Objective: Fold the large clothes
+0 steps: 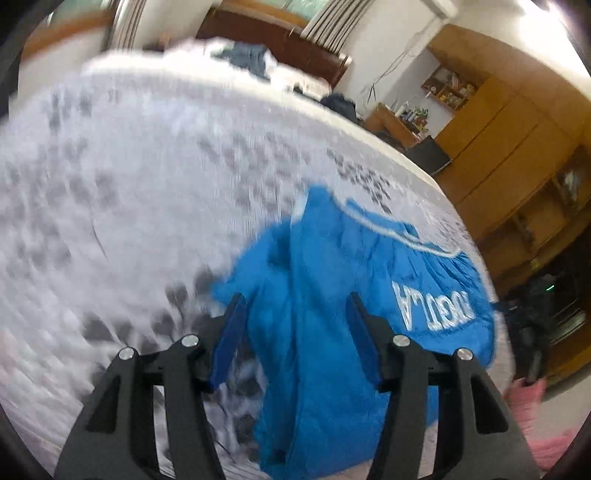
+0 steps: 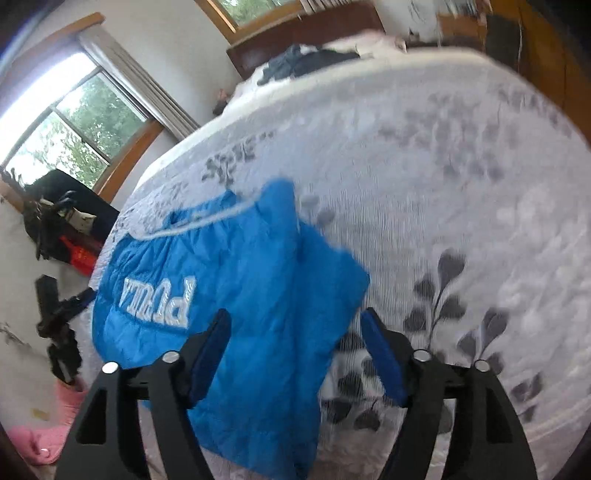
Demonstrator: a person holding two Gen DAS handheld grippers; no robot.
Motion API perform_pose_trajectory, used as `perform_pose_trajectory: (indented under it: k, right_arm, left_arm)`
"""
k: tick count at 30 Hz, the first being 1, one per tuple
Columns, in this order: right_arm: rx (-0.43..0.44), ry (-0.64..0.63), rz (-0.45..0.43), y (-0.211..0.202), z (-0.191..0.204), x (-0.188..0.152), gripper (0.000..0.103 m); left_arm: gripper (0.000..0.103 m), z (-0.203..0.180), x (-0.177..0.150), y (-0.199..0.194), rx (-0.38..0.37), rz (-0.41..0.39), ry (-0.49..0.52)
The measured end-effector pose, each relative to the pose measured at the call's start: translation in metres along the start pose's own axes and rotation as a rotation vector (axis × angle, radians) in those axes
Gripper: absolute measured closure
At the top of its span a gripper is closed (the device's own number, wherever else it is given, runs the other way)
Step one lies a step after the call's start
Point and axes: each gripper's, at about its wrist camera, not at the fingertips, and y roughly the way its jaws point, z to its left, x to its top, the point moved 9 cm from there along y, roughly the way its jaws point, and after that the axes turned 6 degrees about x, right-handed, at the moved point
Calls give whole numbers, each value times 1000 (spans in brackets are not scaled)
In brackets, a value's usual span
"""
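Observation:
A bright blue garment (image 1: 332, 280) with white lettering and a white-trimmed hem lies partly folded on the bed's white leaf-patterned cover (image 1: 129, 184). My left gripper (image 1: 297, 301) hangs open above the garment's near part, nothing between its blue-padded fingers. In the right wrist view the same blue garment (image 2: 243, 288) lies at the bed's left side. My right gripper (image 2: 295, 319) stands open over the garment's right edge and holds nothing. Both views are blurred by motion.
Dark clothes (image 2: 295, 62) are heaped at the bed's far end by a brown headboard (image 1: 269, 33). Wooden cabinets (image 1: 517, 147) stand along one wall, a window (image 2: 66, 122) on the other. Pink cloth (image 2: 44, 432) and dark gear (image 2: 59, 332) lie on the floor beside the bed.

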Motion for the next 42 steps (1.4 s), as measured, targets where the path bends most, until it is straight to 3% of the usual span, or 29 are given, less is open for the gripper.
perform_pose_trajectory:
  k: [3,8,12,14,15,16,19,22,24,28,30,36,42]
  right_arm:
    - [-6,-85,-2,5,23,18,23]
    - [-64,-166,34,46,38,47,18]
    - [-93,-146,90,77,28,63,18]
    - [-82,-118,129,94,21,66,19]
    - [-77,-110,140,99,19,66,27]
    - [-53,-98,152,104,19,66,44]
    - [-12,-68,142,107,21,72,72]
    - [21,-70,96,96,29,84,84]
    - [55,-69,64,87,34,93,87]
    - [59,-74,23,79,40,108,88]
    - [28,-69,30,87,34,111,88]
    - [-4,-10,106,128,5,99,87]
    - [40,37,113,134,-5,92,83]
  left_arm:
    - [38,-26,20,2,8,-22,96]
    - [33,-47,37,46,93,40,212]
    - [32,-41,38,83,125,115,215]
    - [43,-39,40,98,119,144,196]
    - [47,-39,40,103,108,156,182]
    - [54,-38,42,107,105,157,168]
    - [79,-40,49,106,97,137,145]
    - [87,-43,59,93,84,86,126]
    - [88,-46,67,84,78,44,124]
    - [89,-50,81,76,83,-9,128]
    - [89,-47,84,84,120,-12,149]
    - [83,-21,66,129,175,84,140]
    - [76,-18,61,131,210,78,162]
